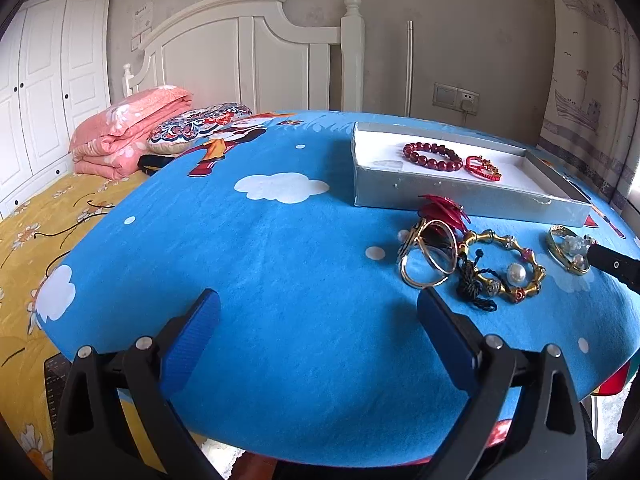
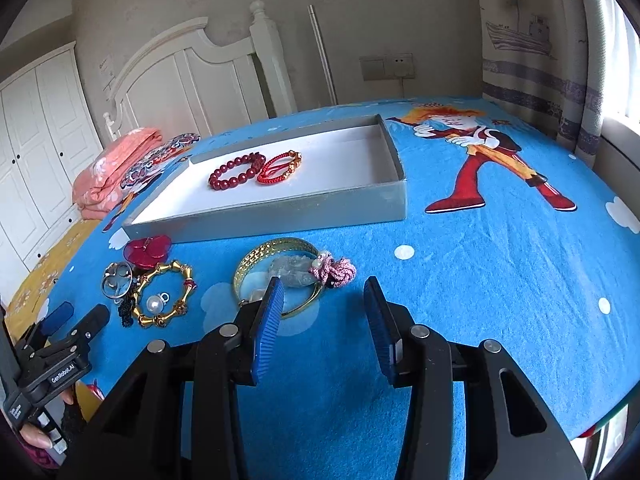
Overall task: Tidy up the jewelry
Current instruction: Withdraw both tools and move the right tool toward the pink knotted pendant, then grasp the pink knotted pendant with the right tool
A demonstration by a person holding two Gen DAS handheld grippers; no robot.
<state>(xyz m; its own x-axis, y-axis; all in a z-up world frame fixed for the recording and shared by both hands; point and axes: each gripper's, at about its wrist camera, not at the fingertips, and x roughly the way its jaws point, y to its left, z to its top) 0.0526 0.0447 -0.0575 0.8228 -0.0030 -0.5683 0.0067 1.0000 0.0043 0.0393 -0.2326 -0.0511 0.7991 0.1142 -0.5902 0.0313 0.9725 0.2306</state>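
The right hand-held gripper is held with its jaws set wide and nothing between them, low over the surface. Its left pad is seen just in front of the gold bangle, which lies flat with a pale jade charm and a pink cord knot resting on it. The left hand-held gripper is likewise held wide and empty, short of the second cluster: a gold bamboo bracelet with a pearl inside it, a ring piece, a black tassel and a red ornament.

The step in hand is judged to be the pick-up of the bangle group by the right side. Two items are already placed in the tray: a dark red bead bracelet and a red cord bracelet, side by side. The remainder is yet to be moved.

For the next move, a short advance and a closing on the bangle's near rim would be required; the charm and knot are attached or merely resting, which cannot be told, so a slip is possible.

The surface is covered by a blue cartoon-print cloth. A bed, a folded pink quilt, a white headboard, a wardrobe and a curtain are noted around it.
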